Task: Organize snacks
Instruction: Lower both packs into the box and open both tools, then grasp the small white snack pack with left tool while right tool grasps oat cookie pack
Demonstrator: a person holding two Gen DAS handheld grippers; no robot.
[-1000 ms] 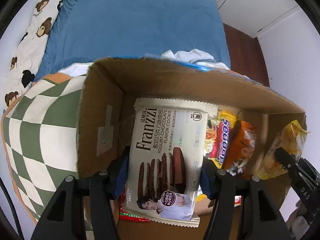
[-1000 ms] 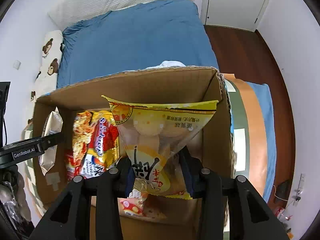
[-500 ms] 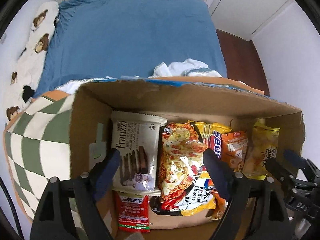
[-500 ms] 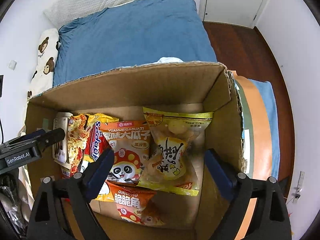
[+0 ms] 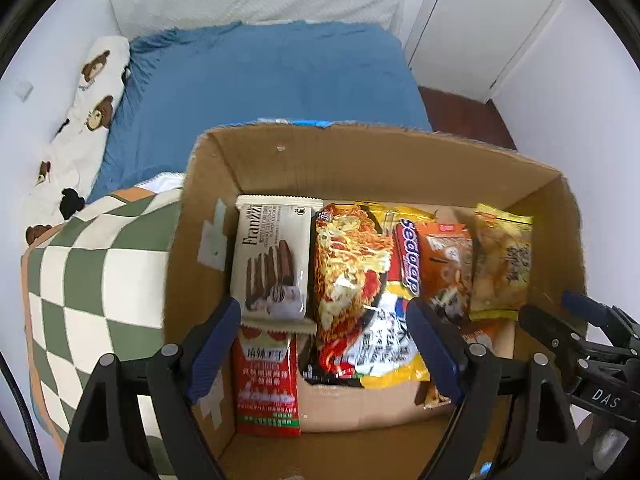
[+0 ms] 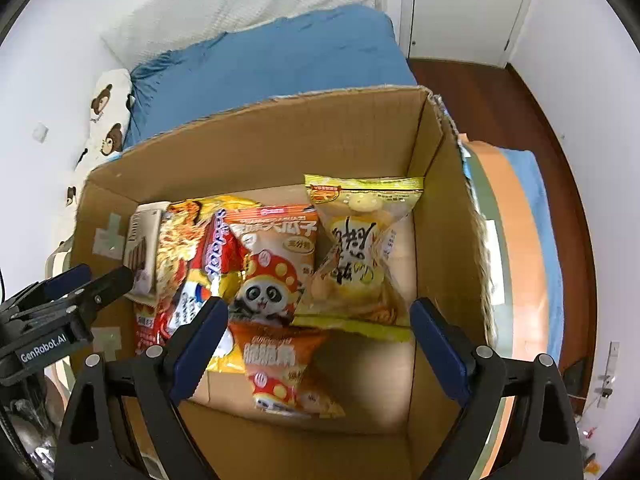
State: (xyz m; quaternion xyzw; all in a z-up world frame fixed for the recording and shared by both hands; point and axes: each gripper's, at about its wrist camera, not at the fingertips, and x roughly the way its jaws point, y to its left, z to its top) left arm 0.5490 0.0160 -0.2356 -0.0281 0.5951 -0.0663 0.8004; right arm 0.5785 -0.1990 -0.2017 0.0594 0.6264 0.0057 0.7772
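Bare box corner (image 6: 372,376) — tall walls around

The left black two-finger gripper with blue pads (image 5: 324,320) hangs with its jaws spread wide and nothing between them. The right black two-finger gripper with blue pads (image 6: 320,320) is also wide apart and holds nothing. The two grippers are side by side, both pointing forward and downward.

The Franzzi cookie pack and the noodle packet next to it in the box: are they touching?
Touching. In the left wrist view the Franzzi cookie pack lies edge to edge against the noodle packet, with no box floor visible between them.
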